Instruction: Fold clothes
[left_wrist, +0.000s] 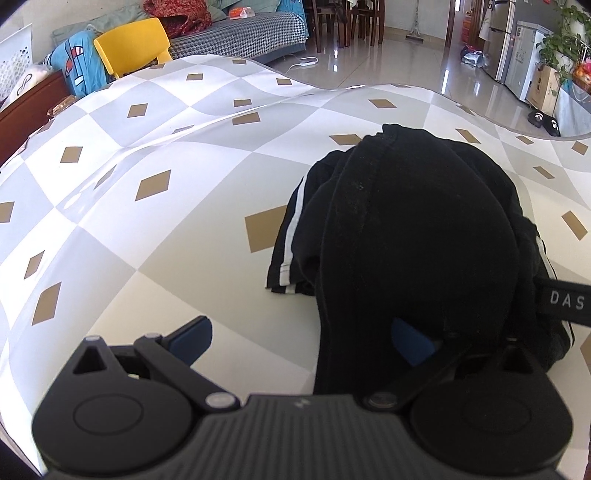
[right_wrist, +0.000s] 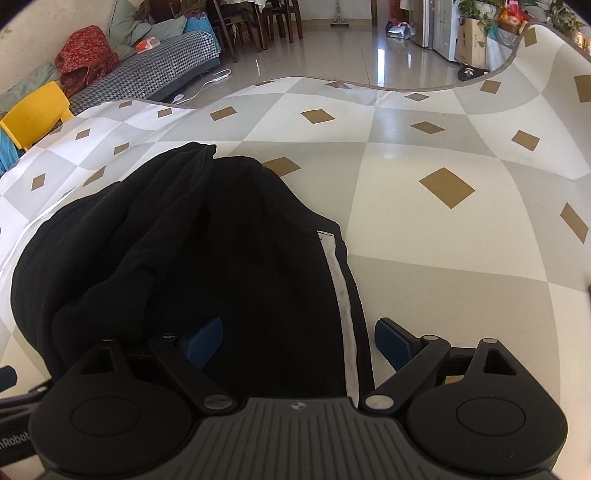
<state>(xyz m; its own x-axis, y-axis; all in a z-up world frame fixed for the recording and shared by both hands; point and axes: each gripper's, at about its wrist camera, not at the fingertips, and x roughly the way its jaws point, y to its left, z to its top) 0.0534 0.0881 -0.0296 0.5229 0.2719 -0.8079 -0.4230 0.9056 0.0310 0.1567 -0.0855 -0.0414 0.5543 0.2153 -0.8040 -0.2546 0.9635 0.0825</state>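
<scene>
A black garment (left_wrist: 413, 221) with white side stripes lies bunched in a heap on the checked tablecloth (left_wrist: 147, 155). My left gripper (left_wrist: 301, 341) is open and low at the heap's near edge. A strip of black fabric runs between its blue fingers (left_wrist: 192, 339), close to the right one. In the right wrist view the same black garment (right_wrist: 192, 251) fills the left and middle, and a white-lined hem (right_wrist: 343, 295) runs toward me. My right gripper (right_wrist: 299, 341) is open, with the hem and black cloth lying between its pads (right_wrist: 393, 343).
The tablecloth's far edge (right_wrist: 369, 85) drops to a glossy tiled floor. A yellow chair (left_wrist: 129, 44) and a houndstooth-covered sofa (left_wrist: 240, 33) stand beyond the table on the left. Bare cloth (right_wrist: 461, 221) stretches to the right of the heap. A black strap with lettering (left_wrist: 565, 301) shows at the right edge.
</scene>
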